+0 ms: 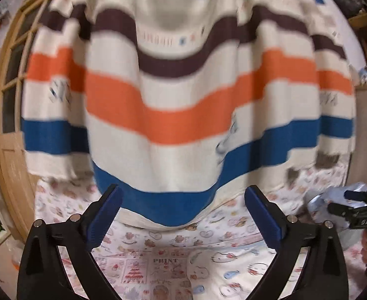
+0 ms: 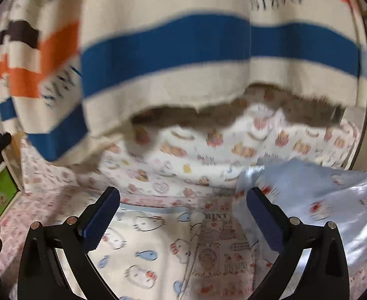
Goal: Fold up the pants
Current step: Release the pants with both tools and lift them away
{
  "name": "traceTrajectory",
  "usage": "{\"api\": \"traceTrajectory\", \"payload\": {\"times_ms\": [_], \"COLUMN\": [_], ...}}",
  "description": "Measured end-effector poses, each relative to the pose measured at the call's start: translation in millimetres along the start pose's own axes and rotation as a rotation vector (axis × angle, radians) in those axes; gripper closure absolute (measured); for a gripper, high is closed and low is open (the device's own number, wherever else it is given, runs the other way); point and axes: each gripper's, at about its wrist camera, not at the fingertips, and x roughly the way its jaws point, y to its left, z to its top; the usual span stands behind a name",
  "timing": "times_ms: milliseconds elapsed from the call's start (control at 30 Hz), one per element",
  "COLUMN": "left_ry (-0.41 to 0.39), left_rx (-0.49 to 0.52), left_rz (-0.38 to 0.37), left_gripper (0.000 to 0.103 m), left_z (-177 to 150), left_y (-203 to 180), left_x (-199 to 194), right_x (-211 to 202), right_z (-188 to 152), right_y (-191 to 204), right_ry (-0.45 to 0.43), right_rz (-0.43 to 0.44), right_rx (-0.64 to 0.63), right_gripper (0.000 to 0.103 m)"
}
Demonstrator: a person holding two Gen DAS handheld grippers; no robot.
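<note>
Both claws are wide apart and empty. The left gripper (image 1: 183,215) sits at the bottom of the left wrist view, pads clear of any cloth, with only the cartoon-print bedsheet (image 1: 158,255) in the gap. The right gripper (image 2: 183,217) in the right wrist view is likewise spread with nothing between the pads.

The striped blanket (image 1: 183,100), cream with orange, blue and dark brown bands, fills the upper and middle part of both frames and hangs like a backdrop. Its frayed bottom edge falls to the bed at the far side, probably draped there just to cover whatever is behind.

As for the pants, the only likely candidate is the light blue satin garment (image 2: 321,200) with small red prints, bunched at the lower right of the right wrist view, just beyond the right gripper's right-hand pad. In the left wrist view the same garment (image 1: 318,200) shows at the right edge, partly behind the right gripper (image 1: 353,210). It lies crumpled on the sheet, not folded or flattened, and I cannot confirm it is pants from its shape.

My guess is that the spread jaws are ready for a fresh grab at the garment, and the fold looks barely started.

Containers: a green box (image 2: 3,192) sits at the left edge of the right wrist view, contents not visible. Shelf clutter at the right edge of the left view is too blurred to tell.
</note>
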Motion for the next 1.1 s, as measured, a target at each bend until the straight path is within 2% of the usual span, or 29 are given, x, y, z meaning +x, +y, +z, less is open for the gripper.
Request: {"api": "traceTrajectory", "payload": {"times_ms": [133, 233, 367, 433, 533, 733, 867, 933, 1033, 1100], "left_ry": [-0.054, -0.110, -0.140, -0.142, -0.138, -0.135, -0.098, -0.063, -0.040, -0.025], "left_rx": [0.100, 0.111, 0.099, 0.114, 0.148, 0.050, 0.023, 0.013, 0.009, 0.017], "left_rz": [0.047, 0.025, -0.008, -0.027, 0.014, 0.030, 0.039, 0.030, 0.011, 0.007], "left_gripper": [0.005, 0.004, 0.004, 0.004, 0.004, 0.004, 0.004, 0.004, 0.004, 0.004], "left_z": [3, -11, -41, -55, -70, -105, -126, -134, -147, -155], "left_y": [-20, -29, -40, -44, -48, -37, -35, -34, -35, -37], "left_x": [-64, -115, -169, -186, -204, -234, -236, -236, -240, -244], "right_x": [-58, -105, -162, -184, -210, -250, -262, -265, -265, -260], "right_z": [-11, -30, -63, -75, -90, -132, -159, -171, -187, -197], "right_y": [15, 27, 34, 39, 38, 42, 64, 69, 67, 64], "right_ry": [-0.066, -0.150, -0.240, -0.267, -0.313, -0.347, -0.377, -0.391, -0.355, -0.315], "right_rz": [0.037, 0.028, 0.023, -0.026, -0.108, -0.047, -0.117, -0.145, -0.073, -0.057], "right_rx": [-0.015, -0.021, -0.026, -0.073, -0.068, -0.018, -0.108, -0.090, -0.033, -0.010], "right_gripper": [0.001, 0.001, 0.001, 0.001, 0.001, 0.001, 0.001, 0.001, 0.001, 0.001]}}
